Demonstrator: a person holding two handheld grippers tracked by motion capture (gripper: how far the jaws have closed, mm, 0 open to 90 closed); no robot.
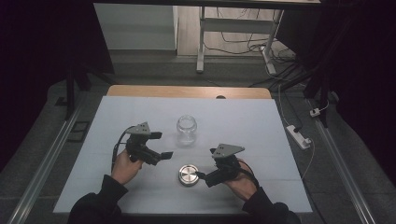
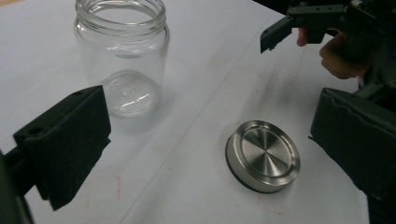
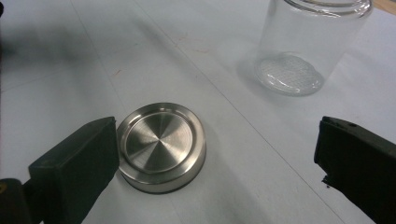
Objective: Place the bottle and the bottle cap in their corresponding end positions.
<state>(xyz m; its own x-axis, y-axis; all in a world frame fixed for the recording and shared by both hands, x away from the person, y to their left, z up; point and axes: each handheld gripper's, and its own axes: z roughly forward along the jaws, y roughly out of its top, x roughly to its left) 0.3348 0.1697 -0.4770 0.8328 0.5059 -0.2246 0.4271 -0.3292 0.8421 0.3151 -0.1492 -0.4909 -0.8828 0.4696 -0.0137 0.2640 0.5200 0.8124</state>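
A clear glass jar point(image 1: 186, 129) stands upright and uncapped at the middle of the white table top point(image 1: 261, 140). Its brushed metal lid point(image 1: 188, 175) lies flat nearer the front. My left gripper point(image 1: 162, 145) hovers left of both, open and empty. In the left gripper view point(image 2: 210, 140) the jar point(image 2: 122, 60) is ahead on the left and the lid point(image 2: 263, 155) is on the right. My right gripper point(image 1: 207, 163) is open just right of the lid. In the right gripper view point(image 3: 217, 163) its left jaw almost touches the lid point(image 3: 161, 145), and the jar point(image 3: 308, 46) stands farther off.
A strip of wooden table edge point(image 1: 187, 91) shows behind the white surface. On the floor to the right lies a power strip point(image 1: 299, 136) with cables. A white desk frame point(image 1: 201, 42) stands beyond the table. Dark curtains flank both sides.
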